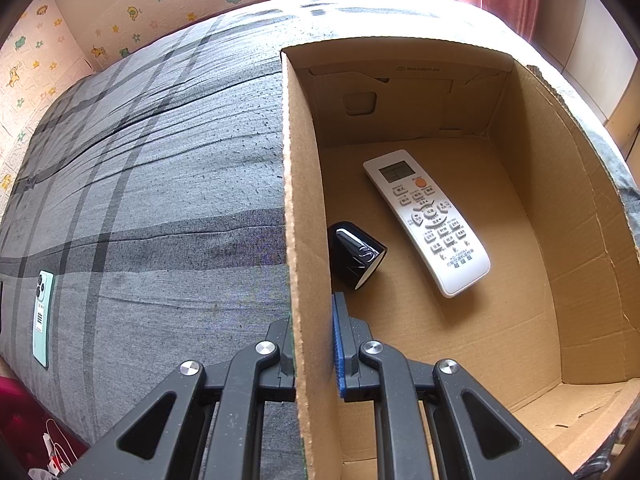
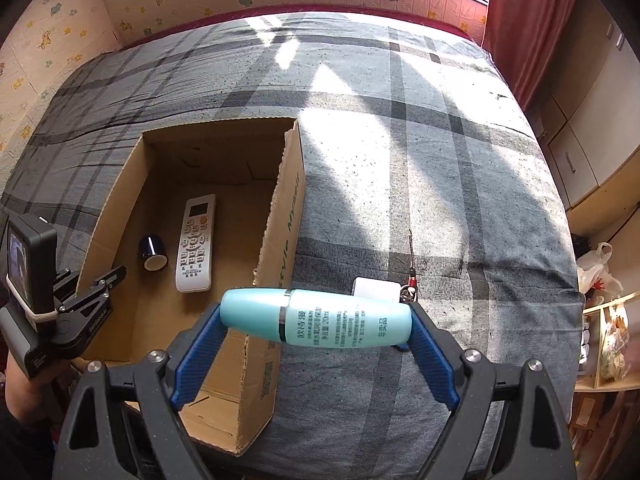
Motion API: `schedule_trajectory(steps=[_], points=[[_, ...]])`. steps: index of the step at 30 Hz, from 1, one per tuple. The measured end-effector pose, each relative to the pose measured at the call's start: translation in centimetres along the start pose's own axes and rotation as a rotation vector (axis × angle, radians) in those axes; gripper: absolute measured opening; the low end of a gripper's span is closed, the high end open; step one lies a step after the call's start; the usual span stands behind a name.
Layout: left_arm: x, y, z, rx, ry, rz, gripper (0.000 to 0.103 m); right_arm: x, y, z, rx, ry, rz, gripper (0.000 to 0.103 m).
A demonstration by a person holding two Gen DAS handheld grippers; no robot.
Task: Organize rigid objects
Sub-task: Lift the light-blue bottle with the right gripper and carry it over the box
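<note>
Right wrist view: the right gripper (image 2: 316,322) pinches a pale teal bottle (image 2: 316,318) lengthwise, one blue pad at its cap and the other at its base, above the plaid bedspread (image 2: 440,160) beside an open cardboard box (image 2: 288,208). Inside the box lie a white remote control (image 2: 196,244) and a small dark cup (image 2: 151,253) on its side (the two just apart). The left gripper (image 1: 314,344) is pressed together on the box's wall. A mint-green phone (image 1: 42,316) lies on the bedspread, well apart from the box.
</note>
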State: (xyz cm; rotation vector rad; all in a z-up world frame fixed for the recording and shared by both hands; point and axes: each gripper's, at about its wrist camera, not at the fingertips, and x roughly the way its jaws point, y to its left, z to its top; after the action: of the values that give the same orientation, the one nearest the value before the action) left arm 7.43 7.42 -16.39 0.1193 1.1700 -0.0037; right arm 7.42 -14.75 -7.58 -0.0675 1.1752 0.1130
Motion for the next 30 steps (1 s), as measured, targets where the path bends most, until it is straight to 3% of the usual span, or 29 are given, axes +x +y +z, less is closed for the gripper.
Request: schedule_trajectory(steps=[15,30], points=[[0.0,0.3,0.1,-0.011,0.002,-0.011,0.013,1.8,4.7,5.0,-0.086,-0.001,0.069,0.091],[0.1,0.7,0.0,-0.015,0.000,-0.022,0.013,7.8,8.5,8.3,-0.115,0.074,0.096,0.091]])
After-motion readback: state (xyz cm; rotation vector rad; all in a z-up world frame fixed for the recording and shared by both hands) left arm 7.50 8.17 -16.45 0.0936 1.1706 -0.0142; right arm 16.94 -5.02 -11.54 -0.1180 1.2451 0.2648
